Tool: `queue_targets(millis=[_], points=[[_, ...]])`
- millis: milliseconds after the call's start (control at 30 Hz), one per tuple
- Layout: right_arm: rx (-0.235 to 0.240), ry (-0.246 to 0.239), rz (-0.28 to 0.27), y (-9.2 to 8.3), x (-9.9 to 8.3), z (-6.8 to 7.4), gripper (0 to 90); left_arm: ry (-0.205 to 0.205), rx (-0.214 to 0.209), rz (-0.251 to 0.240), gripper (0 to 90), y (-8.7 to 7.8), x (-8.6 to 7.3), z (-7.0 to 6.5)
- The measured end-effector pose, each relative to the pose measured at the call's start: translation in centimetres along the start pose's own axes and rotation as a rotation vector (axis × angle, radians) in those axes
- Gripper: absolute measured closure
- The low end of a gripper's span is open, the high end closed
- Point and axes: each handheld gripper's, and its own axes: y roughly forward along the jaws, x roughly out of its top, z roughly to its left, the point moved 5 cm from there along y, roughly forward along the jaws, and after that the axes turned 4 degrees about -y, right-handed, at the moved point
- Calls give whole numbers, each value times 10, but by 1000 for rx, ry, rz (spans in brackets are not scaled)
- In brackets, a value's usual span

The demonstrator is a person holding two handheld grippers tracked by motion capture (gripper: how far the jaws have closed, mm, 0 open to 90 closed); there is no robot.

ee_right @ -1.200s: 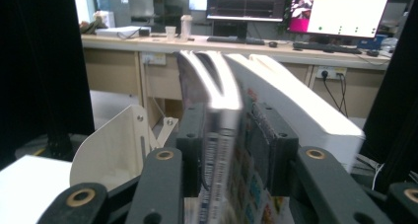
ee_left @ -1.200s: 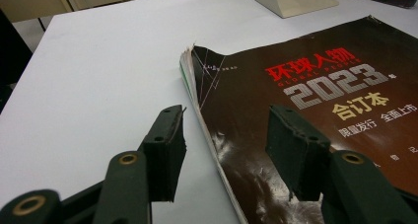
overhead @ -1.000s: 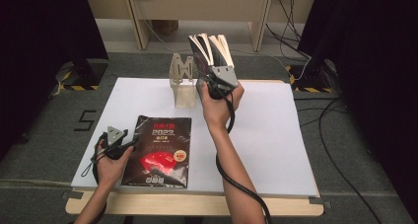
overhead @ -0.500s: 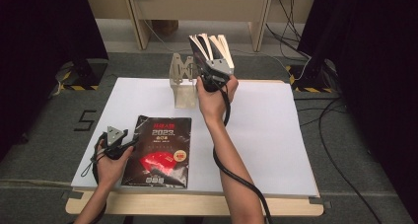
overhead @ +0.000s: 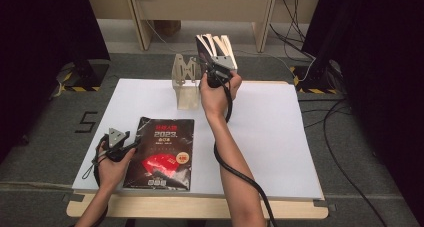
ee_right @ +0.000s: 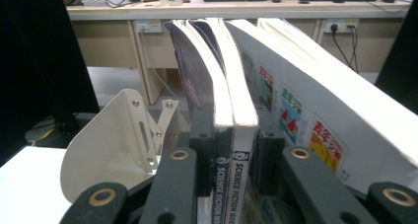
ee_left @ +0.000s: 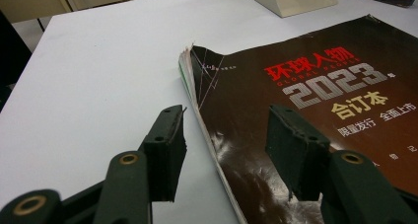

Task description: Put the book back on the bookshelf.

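Note:
Several magazines (overhead: 216, 44) stand leaning at the table's far edge beside a beige metal bookend (overhead: 186, 82). My right gripper (overhead: 216, 69) reaches into them. Its jaws have just been closing, and in the right gripper view its pads (ee_right: 202, 135) press on two upright magazines (ee_right: 231, 110), one with a dark cover and one with a white spine. A dark magazine (overhead: 162, 152) printed with 2023 lies flat near the front left. My left gripper (overhead: 132, 147) rests at that magazine's left edge, and its open jaws (ee_left: 224, 135) straddle the edge of the cover (ee_left: 315, 100).
A white sheet (overhead: 280, 132) covers the table. More magazines (ee_right: 305, 100) lean to the right of the gripped pair. The bookend's curved plate (ee_right: 113, 140) stands just left of my right gripper. Cables trail on the floor behind the table.
My right hand has pushed a little farther toward the standing magazines, and its jaws have closed on two of them. The left hand and the flat magazine have stayed put.

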Motion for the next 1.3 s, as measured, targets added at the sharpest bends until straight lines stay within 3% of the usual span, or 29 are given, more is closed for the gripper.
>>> queue_targets(millis=[200,333,667,1300], points=[[5,-10,-3,0,0,1,755,3,1,3,486,0,0,0],[11,-49,-16,0,-1,2,737,4,1,1,486,0,0,-1],[34,-67,-21,-6,-7,0,648,5,2,2,486,0,0,-1],[102,-79,35,-24,-26,3,544,8,3,4,486,0,0,-1]])
